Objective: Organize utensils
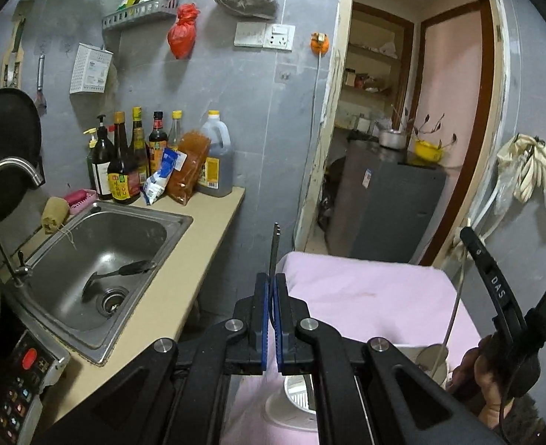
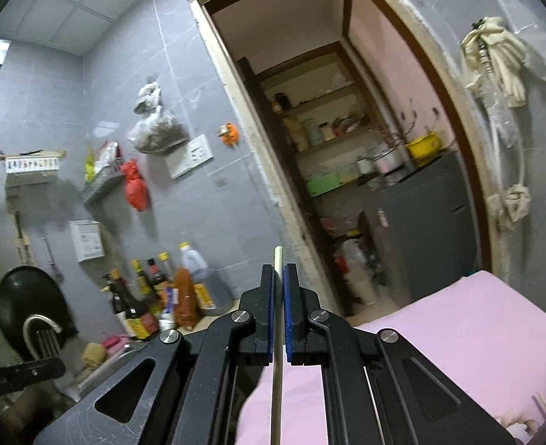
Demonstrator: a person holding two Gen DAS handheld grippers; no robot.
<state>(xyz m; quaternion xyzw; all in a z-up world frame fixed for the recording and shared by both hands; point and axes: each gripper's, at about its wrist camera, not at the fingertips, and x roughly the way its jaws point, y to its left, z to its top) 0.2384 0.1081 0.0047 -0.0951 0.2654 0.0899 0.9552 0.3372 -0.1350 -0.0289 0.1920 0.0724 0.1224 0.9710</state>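
My left gripper (image 1: 271, 283) is shut on a thin metal fork (image 1: 274, 250) seen edge-on; its tines stick up past the fingertips. Below it on the pink cloth (image 1: 365, 296) stands a white utensil holder (image 1: 295, 404), partly hidden by the gripper. My right gripper (image 2: 279, 274) is shut on a pale chopstick (image 2: 277, 333) that runs between the pads and out past the tips. The right gripper also shows in the left wrist view (image 1: 495, 289), with a thin rod hanging under it. A black spatula (image 1: 117, 274) lies in the sink (image 1: 154, 244).
The beige counter (image 1: 184, 259) holds sauce bottles (image 1: 132, 159) and an oil jug (image 1: 215, 155) against the grey tiled wall. A faucet (image 1: 2, 193) stands at the sink's left. An open doorway (image 1: 402, 129) leads to a grey cabinet (image 1: 391, 211). Cloths hang on the right wall (image 1: 528, 167).
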